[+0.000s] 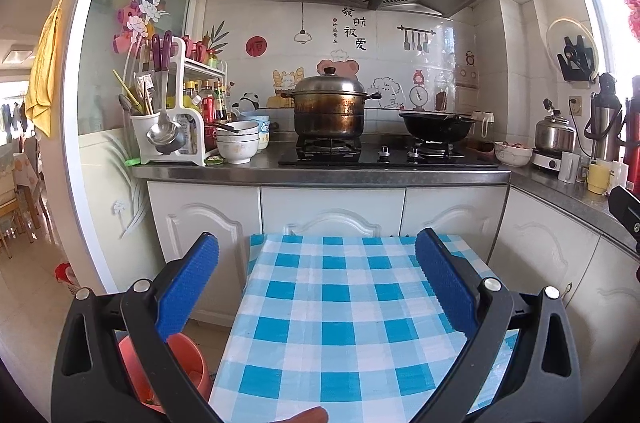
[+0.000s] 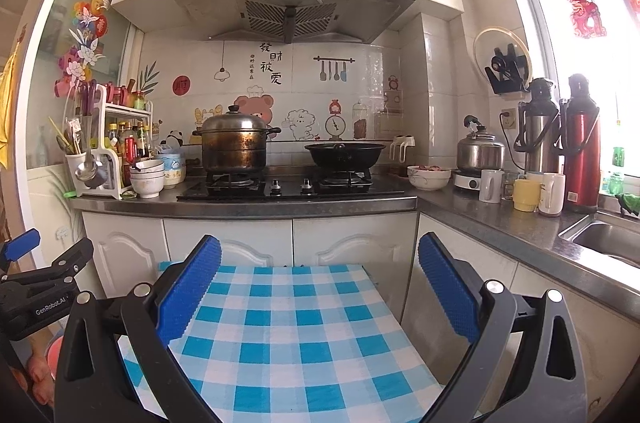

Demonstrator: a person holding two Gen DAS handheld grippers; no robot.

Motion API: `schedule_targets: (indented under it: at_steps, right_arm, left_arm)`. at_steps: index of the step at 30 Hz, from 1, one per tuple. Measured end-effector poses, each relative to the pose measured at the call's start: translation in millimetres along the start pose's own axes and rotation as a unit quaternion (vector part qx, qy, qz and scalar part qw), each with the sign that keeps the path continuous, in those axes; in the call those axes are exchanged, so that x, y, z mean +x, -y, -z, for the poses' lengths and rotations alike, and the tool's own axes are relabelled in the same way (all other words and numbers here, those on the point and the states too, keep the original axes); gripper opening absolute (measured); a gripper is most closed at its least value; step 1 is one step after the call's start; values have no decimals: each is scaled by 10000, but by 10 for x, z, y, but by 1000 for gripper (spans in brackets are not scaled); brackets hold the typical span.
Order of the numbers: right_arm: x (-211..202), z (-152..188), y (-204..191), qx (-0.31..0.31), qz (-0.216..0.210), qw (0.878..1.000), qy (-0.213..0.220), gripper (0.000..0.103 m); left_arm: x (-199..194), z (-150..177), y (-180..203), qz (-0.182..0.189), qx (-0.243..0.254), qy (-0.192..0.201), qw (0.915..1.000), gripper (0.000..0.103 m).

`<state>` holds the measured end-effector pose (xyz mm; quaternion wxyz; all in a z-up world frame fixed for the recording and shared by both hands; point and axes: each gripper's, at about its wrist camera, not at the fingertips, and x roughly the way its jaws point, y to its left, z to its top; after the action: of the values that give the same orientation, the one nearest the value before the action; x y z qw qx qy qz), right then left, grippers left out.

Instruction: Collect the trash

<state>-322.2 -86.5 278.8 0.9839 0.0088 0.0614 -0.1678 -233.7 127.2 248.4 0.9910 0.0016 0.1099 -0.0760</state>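
My left gripper (image 1: 318, 243) is open and empty, held above a small table with a blue-and-white checked cloth (image 1: 336, 307). My right gripper (image 2: 320, 245) is open and empty above the same cloth (image 2: 292, 335). The left gripper also shows at the left edge of the right wrist view (image 2: 24, 247). An orange-red bin (image 1: 184, 363) stands on the floor to the left of the table, partly hidden behind my left finger. I see no loose trash on the cloth.
Ahead is a kitchen counter (image 1: 320, 175) with a gas hob, a steel pot (image 1: 330, 107), a black wok (image 1: 436, 125), stacked bowls (image 1: 238, 143) and a utensil rack (image 1: 168, 111). The right counter holds mugs (image 2: 526, 195), a kettle (image 2: 480, 151), thermoses (image 2: 582, 143) and a sink (image 2: 608, 235). White cabinets stand below.
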Motion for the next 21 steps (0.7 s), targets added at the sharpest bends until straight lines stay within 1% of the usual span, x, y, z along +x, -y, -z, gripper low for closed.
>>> schedule_targets:
  at_steps: [7,21]
  right_arm:
    - [-13,17,0,-8,118,9999,37,98]
    - [5,48,-49,-54,73,10000,-10,98]
  left_arm:
    - [-11,-1,24,68,11,8,10000,99]
    - [-9,7,26,55,-8,-1,10000,99]
